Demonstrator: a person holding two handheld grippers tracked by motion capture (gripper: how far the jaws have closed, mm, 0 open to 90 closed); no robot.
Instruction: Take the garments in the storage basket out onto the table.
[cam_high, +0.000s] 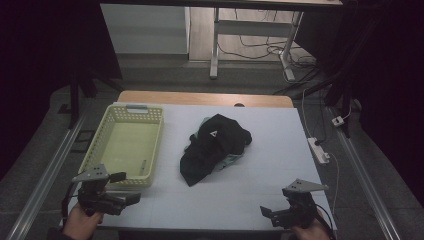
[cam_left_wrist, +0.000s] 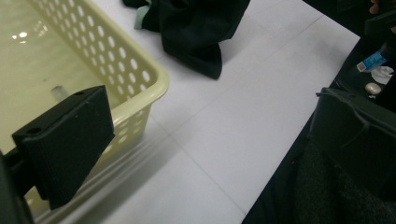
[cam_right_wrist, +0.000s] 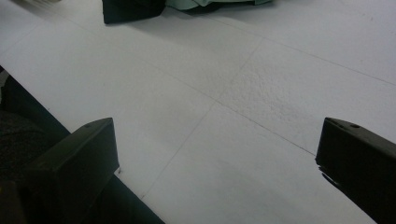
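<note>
- Black crumpled cloth garment (cam_high: 212, 147) lies in a heap near the middle of the white-topped bench (cam_high: 270, 150), with a pale green fabric peeking out along its near edge; it is well apart from both grippers.
- Its upper side bears a small white triangular mark; no lettering can be read.
- To the garment's left stands a pale yellow perforated plastic basket (cam_high: 150, 116), just beside it but not touching; a small object lies on the basket floor, too dim to identify.
- Left gripper (cam_high: 131, 186) hovers at the bench's near left edge, by the basket's near corner; its jaws stand wide apart and hold nothing.
- Right gripper (cam_high: 266, 211) sits at the near right edge, jaws likewise spread wide and empty over bare bench.
- Nothing lies between either gripper and the garment.
- Beyond the bench's right side, a white power strip (cam_high: 318, 150) with a cable lies on the grey floor.
</note>
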